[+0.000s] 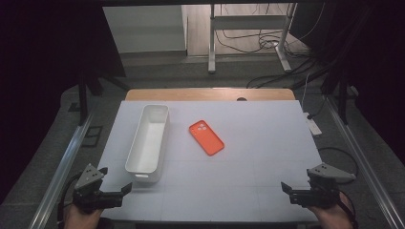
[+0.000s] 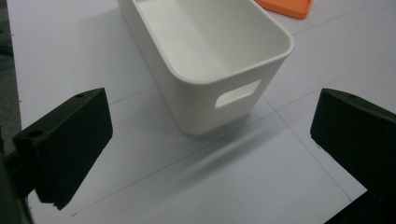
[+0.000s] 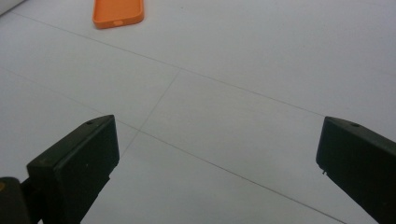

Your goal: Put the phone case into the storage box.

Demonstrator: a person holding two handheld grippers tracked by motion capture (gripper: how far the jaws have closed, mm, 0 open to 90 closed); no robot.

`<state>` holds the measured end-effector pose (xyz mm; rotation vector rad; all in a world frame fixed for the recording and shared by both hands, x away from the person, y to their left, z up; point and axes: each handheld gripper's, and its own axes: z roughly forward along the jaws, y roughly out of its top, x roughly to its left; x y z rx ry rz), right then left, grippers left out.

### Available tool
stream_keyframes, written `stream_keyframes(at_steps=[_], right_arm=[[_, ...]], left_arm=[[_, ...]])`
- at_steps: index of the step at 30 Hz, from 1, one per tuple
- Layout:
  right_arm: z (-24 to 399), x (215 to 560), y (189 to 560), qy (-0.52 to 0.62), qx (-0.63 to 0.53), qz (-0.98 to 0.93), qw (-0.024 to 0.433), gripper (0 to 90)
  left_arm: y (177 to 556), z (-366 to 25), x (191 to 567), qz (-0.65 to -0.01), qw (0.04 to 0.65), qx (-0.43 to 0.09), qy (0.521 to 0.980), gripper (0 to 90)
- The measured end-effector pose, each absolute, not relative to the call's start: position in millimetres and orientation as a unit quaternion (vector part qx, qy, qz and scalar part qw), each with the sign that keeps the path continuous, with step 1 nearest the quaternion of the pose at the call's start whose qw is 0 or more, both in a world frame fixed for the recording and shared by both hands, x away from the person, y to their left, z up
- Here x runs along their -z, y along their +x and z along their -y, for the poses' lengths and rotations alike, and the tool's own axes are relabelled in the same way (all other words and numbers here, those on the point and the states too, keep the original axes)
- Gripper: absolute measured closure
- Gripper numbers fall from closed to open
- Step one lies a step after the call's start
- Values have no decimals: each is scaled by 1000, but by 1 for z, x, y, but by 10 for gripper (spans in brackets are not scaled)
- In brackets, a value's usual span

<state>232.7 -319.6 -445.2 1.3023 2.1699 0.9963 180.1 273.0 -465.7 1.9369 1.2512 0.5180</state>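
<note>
Open table (image 1: 267, 157) right of the phone case (image 1: 206, 138); the bin (image 1: 148, 138) (long, white) blocks the left.

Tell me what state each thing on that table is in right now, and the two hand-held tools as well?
White bin: upright, empty, lying lengthwise on the table.
Orange phone case: lying flat on the table, apart from the bin, untouched.
Left tool: jaws open, holding nothing, near the bin's close end.
Right tool: jaws open, holding nothing, over bare table.

One white bin (image 1: 148, 138), one orange phone case (image 1: 206, 137), and two claws.
</note>
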Motion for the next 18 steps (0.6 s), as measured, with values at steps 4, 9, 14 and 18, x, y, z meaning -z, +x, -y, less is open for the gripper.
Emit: stream_keyframes(at_steps=[4,9,14,18], right_arm=[[318,445,233,464,-355,-784,209,0],[317,446,235,465,-348,-789,201,0],[318,447,236,469,-348,-788,195,0],[318,447,237,471,-347,-788,194,0]], left_arm=[[180,-273,466,-488,380,-201,760,0],[181,-273,466,-486,379,-198,762,0],[181,-272,466,-484,376,-199,765,0],[181,-272,466,-483,378,-198,765,0]])
